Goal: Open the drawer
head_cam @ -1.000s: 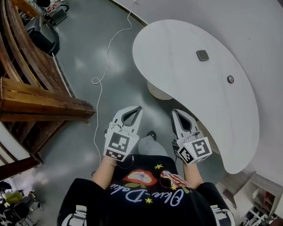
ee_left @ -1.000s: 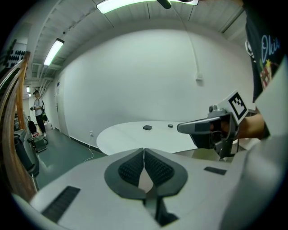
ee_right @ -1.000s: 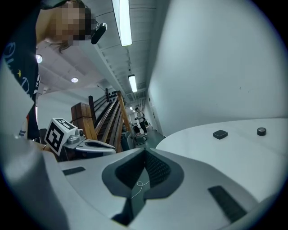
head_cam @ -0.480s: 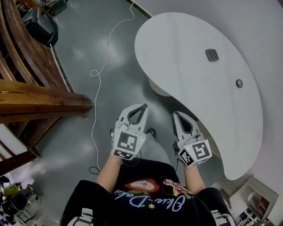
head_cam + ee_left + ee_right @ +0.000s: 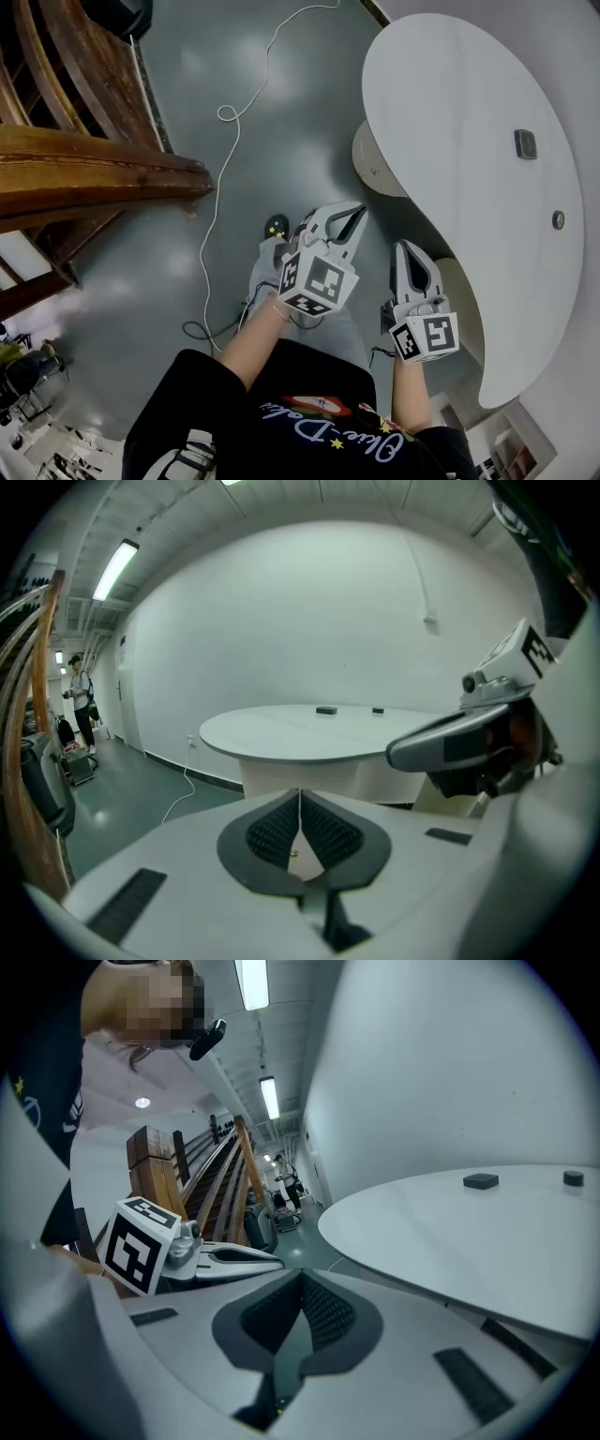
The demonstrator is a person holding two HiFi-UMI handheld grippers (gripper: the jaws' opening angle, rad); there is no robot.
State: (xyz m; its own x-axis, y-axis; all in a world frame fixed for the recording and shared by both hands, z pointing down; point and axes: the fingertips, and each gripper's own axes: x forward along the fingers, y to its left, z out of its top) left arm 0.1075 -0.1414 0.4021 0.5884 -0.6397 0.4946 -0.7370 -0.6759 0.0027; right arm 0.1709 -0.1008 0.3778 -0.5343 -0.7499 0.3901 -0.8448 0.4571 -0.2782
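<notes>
Well, only the head view shows the floor (image 5: 281, 94) w/ a white cable (image 5: 228, 112) and, at bottom right corner, a white shelf unit (image 5: 502, 450); its content is too small to tell. The gripper views show ceiling lamps (image 5: 251, 983) and a far person (image 5: 80, 700) instead. The drawer I cannot make out in any view. Left gripper (image 5: 354, 212) and right gripper (image 5: 403, 247) hang beside the white bench (image 5: 450, 103), fingers of both together, nothing btw them. Two small dark items (image 5: 326, 710) lie on the bench.

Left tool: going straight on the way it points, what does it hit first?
Probably the white table's pedestal, just under the tabletop; the left tool, shut, aims at it. Depth is unclear, so floor first is possible.
</notes>
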